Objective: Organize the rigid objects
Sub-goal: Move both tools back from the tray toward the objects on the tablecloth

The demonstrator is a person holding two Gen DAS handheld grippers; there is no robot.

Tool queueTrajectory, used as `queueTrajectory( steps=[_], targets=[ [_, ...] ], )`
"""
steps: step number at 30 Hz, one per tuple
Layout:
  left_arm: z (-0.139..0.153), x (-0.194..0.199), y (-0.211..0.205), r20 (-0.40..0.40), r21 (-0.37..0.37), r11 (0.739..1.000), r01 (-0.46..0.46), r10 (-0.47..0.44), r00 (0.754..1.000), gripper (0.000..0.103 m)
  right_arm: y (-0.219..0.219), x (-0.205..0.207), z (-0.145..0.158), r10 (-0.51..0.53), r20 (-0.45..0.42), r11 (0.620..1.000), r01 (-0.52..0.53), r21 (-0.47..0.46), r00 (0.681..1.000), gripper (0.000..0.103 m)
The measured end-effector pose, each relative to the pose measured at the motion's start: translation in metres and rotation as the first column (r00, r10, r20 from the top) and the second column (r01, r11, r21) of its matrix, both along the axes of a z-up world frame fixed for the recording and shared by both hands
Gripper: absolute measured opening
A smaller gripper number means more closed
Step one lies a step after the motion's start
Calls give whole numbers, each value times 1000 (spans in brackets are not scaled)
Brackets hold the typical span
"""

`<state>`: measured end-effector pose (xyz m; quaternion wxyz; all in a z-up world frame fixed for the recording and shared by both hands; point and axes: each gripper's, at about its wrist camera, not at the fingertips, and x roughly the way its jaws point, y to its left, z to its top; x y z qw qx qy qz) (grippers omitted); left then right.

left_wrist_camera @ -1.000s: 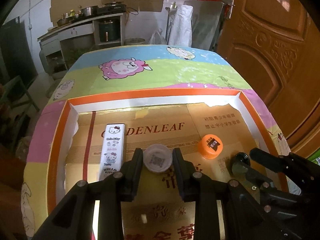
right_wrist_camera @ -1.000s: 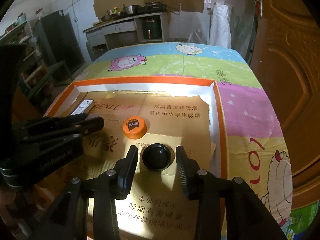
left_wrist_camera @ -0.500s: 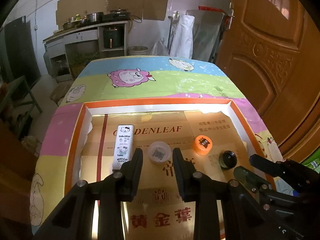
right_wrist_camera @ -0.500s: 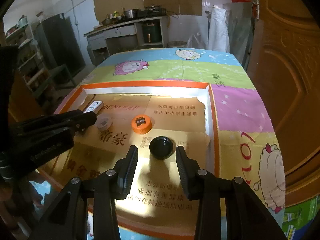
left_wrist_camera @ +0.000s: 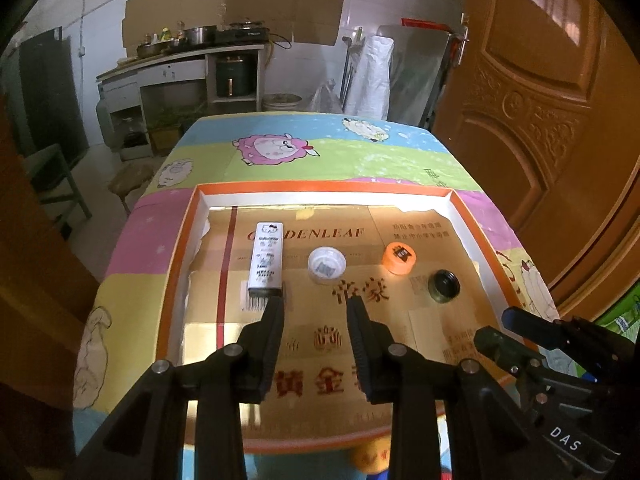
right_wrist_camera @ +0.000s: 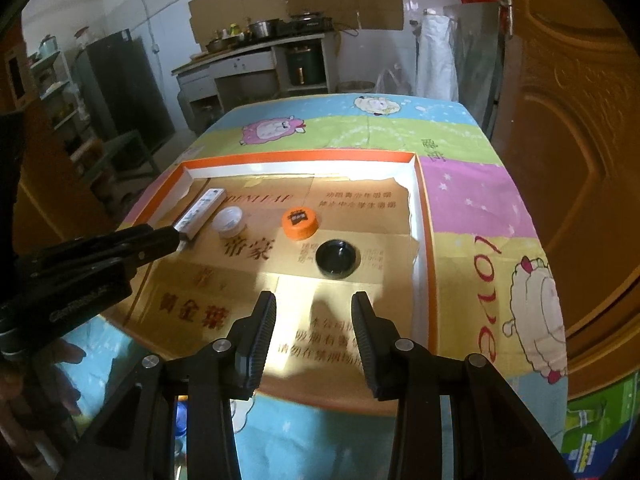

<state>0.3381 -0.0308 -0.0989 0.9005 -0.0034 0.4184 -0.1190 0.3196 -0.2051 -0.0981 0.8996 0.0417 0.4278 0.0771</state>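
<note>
A shallow orange-rimmed tray lined with cardboard lies on the table. In it, in a row, lie a white Hello Kitty box, a white cap, an orange cap and a black cap. They also show in the right wrist view: the box, white cap, orange cap, black cap. My left gripper is open and empty, above the tray near the white cap. My right gripper is open and empty, near the black cap.
The tray sits on a cartoon-sheep tablecloth. A wooden door stands close on the right. A kitchen counter with pots is beyond the table's far end. The tray's rim runs along its right side.
Both grippers have pulled back and up from the tray. The white cap and black cap, earlier between the fingers, now lie free ahead of them.
</note>
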Motion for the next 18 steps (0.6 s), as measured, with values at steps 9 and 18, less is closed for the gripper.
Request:
queueTrajectory(
  steps=[9,18],
  targets=[
    [13,-27,5,26,-2,1000,-16,16,1000,32,8,-26,14,7,20,1000,-7,-9,1000,40],
    [25,-52,12,51,-11,1000,-22,23,998,32,17,-49,27,21,38,999,-20,-31,999,40]
  ],
)
